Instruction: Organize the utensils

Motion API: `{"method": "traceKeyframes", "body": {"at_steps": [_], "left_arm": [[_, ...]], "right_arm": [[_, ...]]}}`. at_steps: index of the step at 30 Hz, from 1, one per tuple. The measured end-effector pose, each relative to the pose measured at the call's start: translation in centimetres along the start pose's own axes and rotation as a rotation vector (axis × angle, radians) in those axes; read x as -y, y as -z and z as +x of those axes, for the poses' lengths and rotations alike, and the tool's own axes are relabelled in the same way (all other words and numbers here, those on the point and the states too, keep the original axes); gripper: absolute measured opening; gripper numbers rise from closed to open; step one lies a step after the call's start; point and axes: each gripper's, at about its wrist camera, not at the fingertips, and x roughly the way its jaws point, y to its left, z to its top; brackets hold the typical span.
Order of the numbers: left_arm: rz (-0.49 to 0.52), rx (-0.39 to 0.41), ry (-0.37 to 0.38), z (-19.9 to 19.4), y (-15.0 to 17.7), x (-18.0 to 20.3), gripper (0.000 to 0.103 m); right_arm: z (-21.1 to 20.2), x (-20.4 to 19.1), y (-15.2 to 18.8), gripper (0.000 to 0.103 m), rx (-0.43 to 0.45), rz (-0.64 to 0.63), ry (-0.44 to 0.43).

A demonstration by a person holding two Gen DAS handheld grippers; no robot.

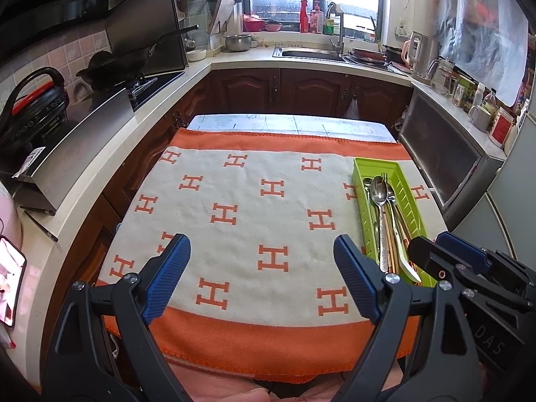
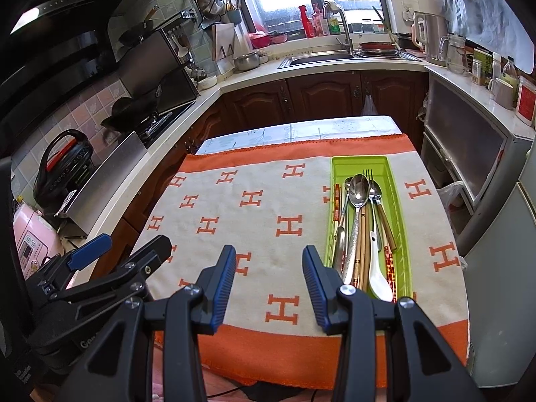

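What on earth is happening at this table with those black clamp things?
A person is tidying cutlery with two hand-held grippers. The spoons, fork and chopsticks all lie in the green tray on the orange-and-white cloth. The left gripper and right gripper hover over the cloth's near edge, jaws open and holding nothing. No loose utensils show on the cloth.

Glossy green plastic tray (image 2: 398, 234); shiny metal spoon (image 2: 357, 189); glazed white spoon (image 2: 380, 281); matt woven cloth (image 2: 268, 207).
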Motion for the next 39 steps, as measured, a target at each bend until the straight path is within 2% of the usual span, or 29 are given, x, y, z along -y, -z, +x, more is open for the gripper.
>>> {"method": "traceKeyframes", "body": {"at_steps": [39], "left_arm": [[-0.024, -0.017, -0.006, 0.76, 0.71, -0.48, 0.086]], "right_arm": [[0.39, -0.65, 0.25, 0.041, -0.007, -0.002, 0.001]]}}
